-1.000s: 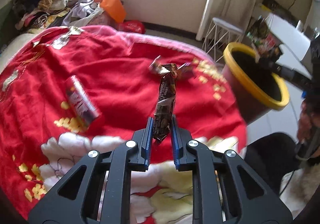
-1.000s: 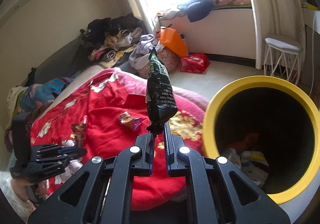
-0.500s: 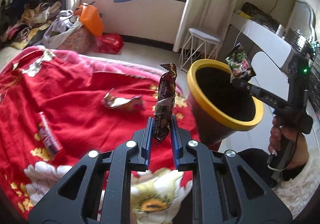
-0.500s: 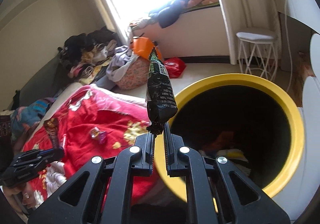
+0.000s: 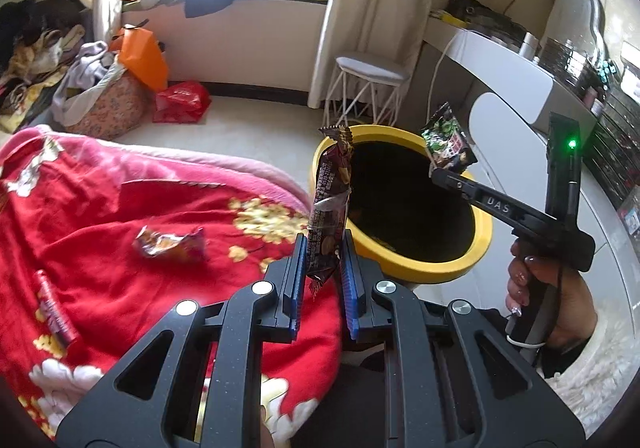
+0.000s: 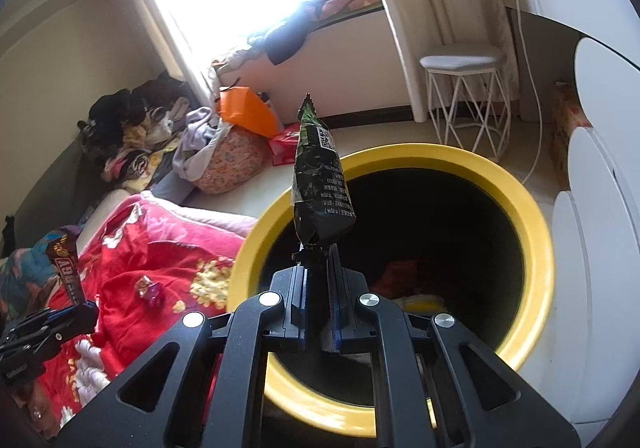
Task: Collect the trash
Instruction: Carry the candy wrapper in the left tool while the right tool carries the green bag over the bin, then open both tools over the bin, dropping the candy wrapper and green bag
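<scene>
The left gripper is clenched on a brown wrapper, which stands upright between its blue pads, just at the near rim of the yellow bin. The right gripper pinches the bottom corner of a dark green packet, held upright over the bin's mouth; some trash lies at the bin's bottom. On the red blanket, a crumpled wrapper lies at 9 o'clock from the left gripper, and a red stick pack lies further toward 8 o'clock. In the left view, the right hand grips its handle at 3 o'clock.
</scene>
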{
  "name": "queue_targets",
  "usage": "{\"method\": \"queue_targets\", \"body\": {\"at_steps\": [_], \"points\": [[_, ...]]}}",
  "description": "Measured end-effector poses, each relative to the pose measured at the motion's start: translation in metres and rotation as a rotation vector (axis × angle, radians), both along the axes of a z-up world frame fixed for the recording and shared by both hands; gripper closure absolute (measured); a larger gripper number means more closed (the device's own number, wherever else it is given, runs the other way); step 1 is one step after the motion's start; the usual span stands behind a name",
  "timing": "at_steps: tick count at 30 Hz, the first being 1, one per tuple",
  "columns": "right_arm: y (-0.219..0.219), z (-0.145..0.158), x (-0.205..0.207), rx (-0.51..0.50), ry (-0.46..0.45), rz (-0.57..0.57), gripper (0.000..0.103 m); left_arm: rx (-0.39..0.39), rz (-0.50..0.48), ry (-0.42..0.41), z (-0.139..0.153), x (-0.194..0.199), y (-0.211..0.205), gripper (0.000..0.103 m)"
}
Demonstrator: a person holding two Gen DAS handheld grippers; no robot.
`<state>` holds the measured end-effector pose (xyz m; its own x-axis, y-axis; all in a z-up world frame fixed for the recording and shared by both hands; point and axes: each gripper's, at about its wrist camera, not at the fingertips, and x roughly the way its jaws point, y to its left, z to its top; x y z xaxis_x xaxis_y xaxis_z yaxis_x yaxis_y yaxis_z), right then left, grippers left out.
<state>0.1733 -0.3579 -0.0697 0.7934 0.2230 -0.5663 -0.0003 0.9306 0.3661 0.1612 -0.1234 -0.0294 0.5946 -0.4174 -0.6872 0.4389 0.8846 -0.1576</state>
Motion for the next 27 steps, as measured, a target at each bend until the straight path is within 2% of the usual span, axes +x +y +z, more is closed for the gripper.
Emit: {"method": "queue_targets", "body": {"at_steps": [17,27], "points": [[-0.043,-0.015,0.002,0.046,0.049,-0.063,0.094,0.01,-0.086,0.021,-0.011,0.02,-0.055,0.091],[-0.051,-0.016,0.0,0.062,0.053,-0.042,0.094,0.004,-0.102,0.071,-0.027,0.051,-0.087,0.09]]}}
